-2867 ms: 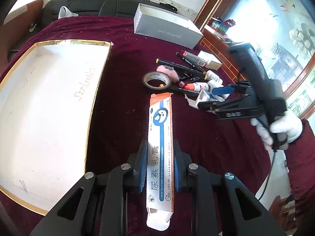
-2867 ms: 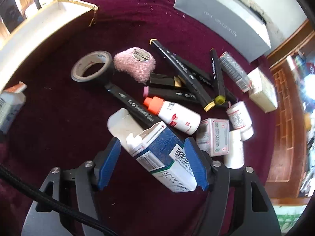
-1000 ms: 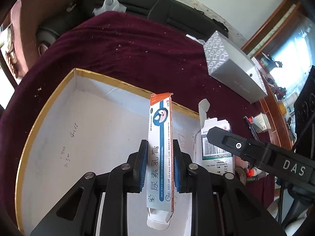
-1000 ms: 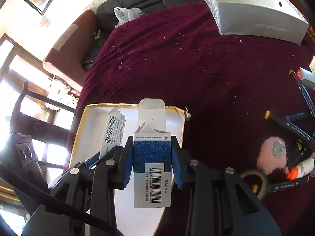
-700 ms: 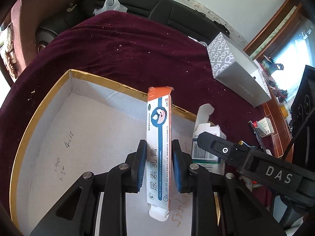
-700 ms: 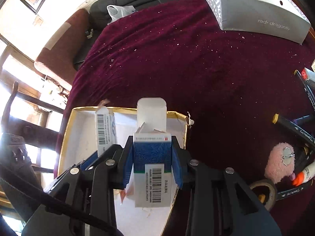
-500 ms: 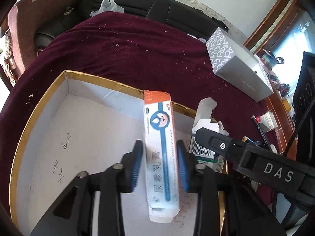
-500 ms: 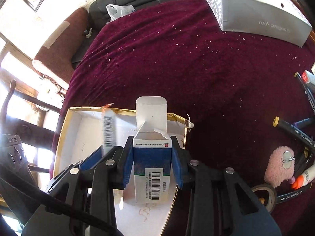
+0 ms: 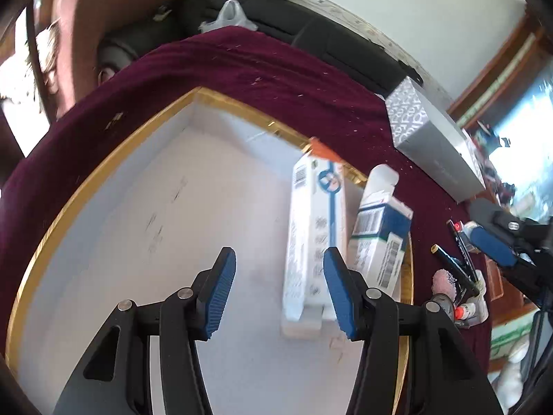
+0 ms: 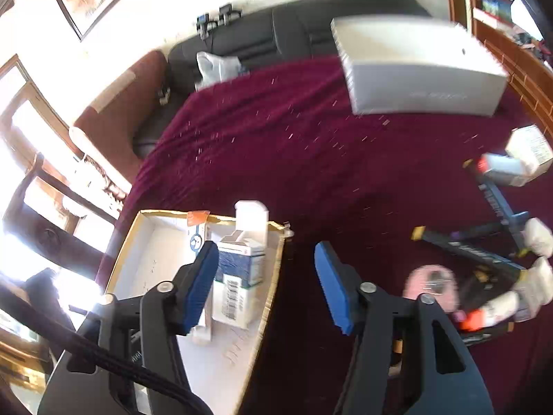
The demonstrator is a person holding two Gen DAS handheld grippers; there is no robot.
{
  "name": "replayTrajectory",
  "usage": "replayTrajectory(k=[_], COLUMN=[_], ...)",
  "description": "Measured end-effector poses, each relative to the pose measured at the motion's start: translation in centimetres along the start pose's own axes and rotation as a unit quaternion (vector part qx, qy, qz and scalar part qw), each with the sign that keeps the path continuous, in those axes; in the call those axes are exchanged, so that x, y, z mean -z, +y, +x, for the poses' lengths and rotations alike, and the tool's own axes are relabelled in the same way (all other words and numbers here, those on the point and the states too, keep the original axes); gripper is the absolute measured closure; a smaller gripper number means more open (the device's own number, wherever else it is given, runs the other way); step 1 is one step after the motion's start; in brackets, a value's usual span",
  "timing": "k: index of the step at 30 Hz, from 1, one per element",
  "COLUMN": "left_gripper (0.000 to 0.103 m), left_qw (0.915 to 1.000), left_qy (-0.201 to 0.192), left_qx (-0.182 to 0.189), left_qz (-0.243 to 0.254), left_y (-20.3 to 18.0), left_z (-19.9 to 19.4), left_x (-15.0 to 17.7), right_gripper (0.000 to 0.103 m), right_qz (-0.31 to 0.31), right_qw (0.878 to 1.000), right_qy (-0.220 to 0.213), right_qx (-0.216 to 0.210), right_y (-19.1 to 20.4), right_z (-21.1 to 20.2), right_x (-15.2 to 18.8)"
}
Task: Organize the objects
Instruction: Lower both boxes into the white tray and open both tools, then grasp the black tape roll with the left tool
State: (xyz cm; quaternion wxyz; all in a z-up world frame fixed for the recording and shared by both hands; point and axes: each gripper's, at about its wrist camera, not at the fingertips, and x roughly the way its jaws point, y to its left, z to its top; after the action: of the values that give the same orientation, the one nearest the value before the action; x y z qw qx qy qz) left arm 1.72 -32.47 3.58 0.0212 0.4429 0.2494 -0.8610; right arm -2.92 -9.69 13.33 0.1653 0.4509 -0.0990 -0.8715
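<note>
A long white and blue ointment carton (image 9: pixel 312 235) with an orange end lies in the gold-rimmed white tray (image 9: pixel 103 180) by its right wall. A blue and white medicine box (image 9: pixel 380 242) with its flap open lies beside it. My left gripper (image 9: pixel 278 292) is open and empty above the tray, left of the carton. My right gripper (image 10: pixel 268 285) is open and empty over the tray's right edge (image 10: pixel 273 276), with the medicine box (image 10: pixel 238 276) and the carton (image 10: pixel 197 231) below it.
A pile of markers (image 10: pixel 484 245), a pink puff (image 10: pixel 432 283), an orange-capped bottle (image 10: pixel 484 314) and small boxes (image 10: pixel 528 148) lies on the maroon cloth at the right. A grey box (image 10: pixel 414 79) stands at the back. A sofa lies behind the table.
Both grippers have opened and let go. The ointment carton and the medicine box now lie in the tray. The right gripper has swung to the right, towards the pile.
</note>
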Motion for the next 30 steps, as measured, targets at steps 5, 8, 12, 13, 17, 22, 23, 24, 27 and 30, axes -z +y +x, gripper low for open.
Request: replayTrajectory(k=[5,8,12,13,17,22,23,24,27,30], left_gripper=[0.056,0.056,0.056,0.055,0.044,0.035,0.035,0.035,0.035,0.035], left_qw=[0.9988,0.9984,0.9969,0.9966,0.9967,0.9958,0.9952,0.9952,0.9943,0.9904], left_qy=[-0.004,-0.015,-0.032,-0.038,-0.051,-0.011,0.004,0.018,0.045,0.058], left_qx=[0.016,0.02,0.027,0.026,0.045,0.066,0.067,0.059,0.033,-0.009], left_qz=[-0.046,-0.05,-0.067,-0.068,-0.043,0.063,0.072,0.077,0.091,0.125], left_y=[1.2,1.2,1.4,1.3,-2.0,-10.2,-11.6,-12.8,-15.2,-17.0], left_z=[-1.2,-2.2,-4.0,-4.8,-7.9,-6.9,-5.7,-4.4,-1.2,1.2], left_x=[2.1,3.3,2.9,2.8,3.4,5.6,5.8,6.0,6.3,6.9], right_gripper=[0.042,0.042,0.038,0.033,0.032,0.032,0.032,0.032,0.032,0.032], right_qz=[0.027,0.04,0.045,0.045,0.038,0.086,0.097,0.108,0.115,0.113], right_qw=[0.999,0.999,0.998,0.997,0.995,0.994,0.994,0.993,0.993,0.993], right_qy=[-0.019,-0.024,-0.036,-0.038,-0.03,-0.017,-0.014,-0.011,-0.005,-0.004], right_qx=[-0.006,0.003,0.04,0.049,0.088,0.065,0.056,0.046,0.034,0.026], right_y=[-3.9,-6.9,-11.2,-12.2,-15.7,-19.1,-19.6,-20.1,-20.8,-21.2], right_z=[-3.9,-6.2,-8.9,-9.3,-10.0,-9.2,-9.1,-8.9,-8.5,-8.3], right_x=[1.2,2.4,3.9,4.1,5.0,6.8,7.2,7.8,9.1,10.1])
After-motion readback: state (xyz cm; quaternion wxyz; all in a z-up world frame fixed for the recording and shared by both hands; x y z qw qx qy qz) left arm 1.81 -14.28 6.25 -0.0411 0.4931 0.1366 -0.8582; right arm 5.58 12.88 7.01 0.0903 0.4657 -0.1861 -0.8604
